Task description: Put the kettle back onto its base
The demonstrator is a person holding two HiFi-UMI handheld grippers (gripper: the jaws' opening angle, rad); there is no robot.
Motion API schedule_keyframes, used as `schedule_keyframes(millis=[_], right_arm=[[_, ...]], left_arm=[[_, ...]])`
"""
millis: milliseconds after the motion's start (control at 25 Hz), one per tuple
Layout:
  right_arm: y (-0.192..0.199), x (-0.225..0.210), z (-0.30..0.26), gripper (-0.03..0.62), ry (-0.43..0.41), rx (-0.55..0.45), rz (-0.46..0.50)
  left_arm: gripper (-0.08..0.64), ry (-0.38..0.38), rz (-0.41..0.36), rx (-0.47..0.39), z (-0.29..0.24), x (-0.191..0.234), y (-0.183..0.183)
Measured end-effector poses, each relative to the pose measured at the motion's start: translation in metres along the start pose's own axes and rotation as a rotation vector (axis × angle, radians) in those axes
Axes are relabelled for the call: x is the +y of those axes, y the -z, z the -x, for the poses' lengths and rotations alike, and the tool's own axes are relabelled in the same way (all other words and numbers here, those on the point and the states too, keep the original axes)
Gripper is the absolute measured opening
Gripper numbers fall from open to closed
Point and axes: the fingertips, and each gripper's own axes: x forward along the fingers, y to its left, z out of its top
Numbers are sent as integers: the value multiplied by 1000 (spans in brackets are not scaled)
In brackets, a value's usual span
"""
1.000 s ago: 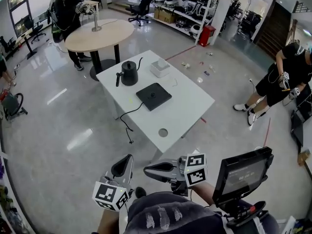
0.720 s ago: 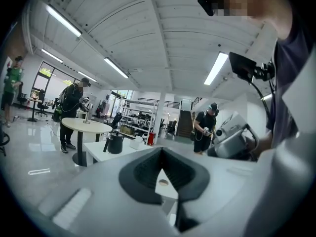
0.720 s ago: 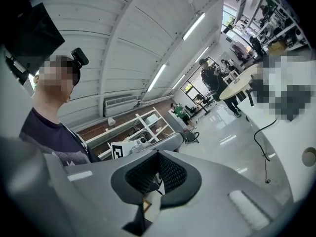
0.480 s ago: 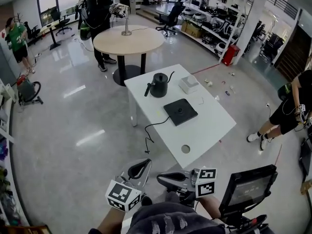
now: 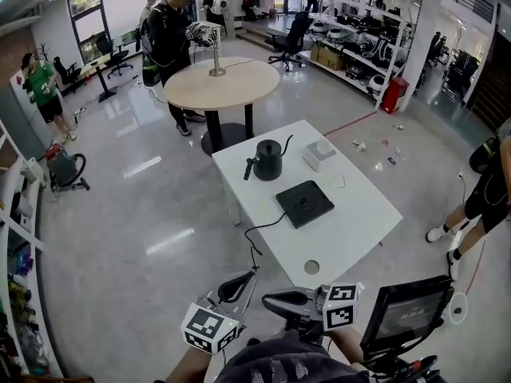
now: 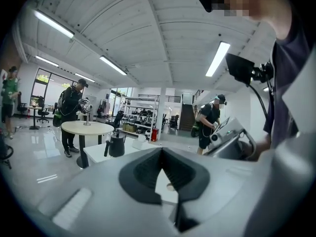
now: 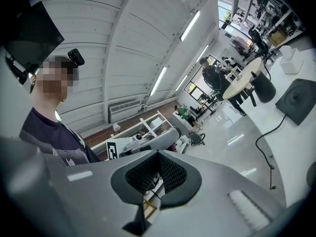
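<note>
Head view, left to right. One person in a green top (image 5: 40, 86) stands at the far left. One person in black (image 5: 170, 34) stands at the far side of one round wooden table (image 5: 227, 86), which carries one upright stand (image 5: 216, 61); the figures behind this person are too small to count.

One white rectangular table (image 5: 355, 222) occupies the centre. It bears:
- one black gooseneck kettle (image 5: 268, 160), upright on the far left part, handle to the left and spout to the right;
- one flat black square base (image 5: 304, 203), right of the kettle and nearer, with bare tabletop between the two;
- one white box (image 5: 319, 155), right of the kettle at the far edge;
- one black cable (image 5: 257, 236), running from the base over the near left edge;
- one round hole (image 5: 311, 267) near the near corner.

One further person (image 5: 483, 194) is cut by the right edge.

Along the near edge are two hand-held grippers, each with one marker cube. The left gripper (image 5: 247, 276) points toward the white table. The right gripper (image 5: 267, 298) points left, with one dark screen (image 5: 407, 311) to its right. Each gripper's own view shows its jaws closed together with nothing between them. Both grippers are well apart from kettle and base.
</note>
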Motion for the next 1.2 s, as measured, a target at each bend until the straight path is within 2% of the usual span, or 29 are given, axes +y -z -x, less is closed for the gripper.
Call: schedule_keyframes(millis=[280, 440, 840, 1200], right_arm=[[-38, -40, 56, -2, 11, -82, -45], [-50, -55, 77, 0, -4, -111, -59], [-78, -99, 128, -2, -58, -75, -73], [-94, -116, 122, -2, -27, -77, -69]], left_arm=[[2, 21, -35, 50, -70, -14, -17], [2, 2, -52, 83, -95, -14, -16], [2, -133, -84, 135, -155, 6, -15], [2, -130, -142, 113, -183, 42, -29]])
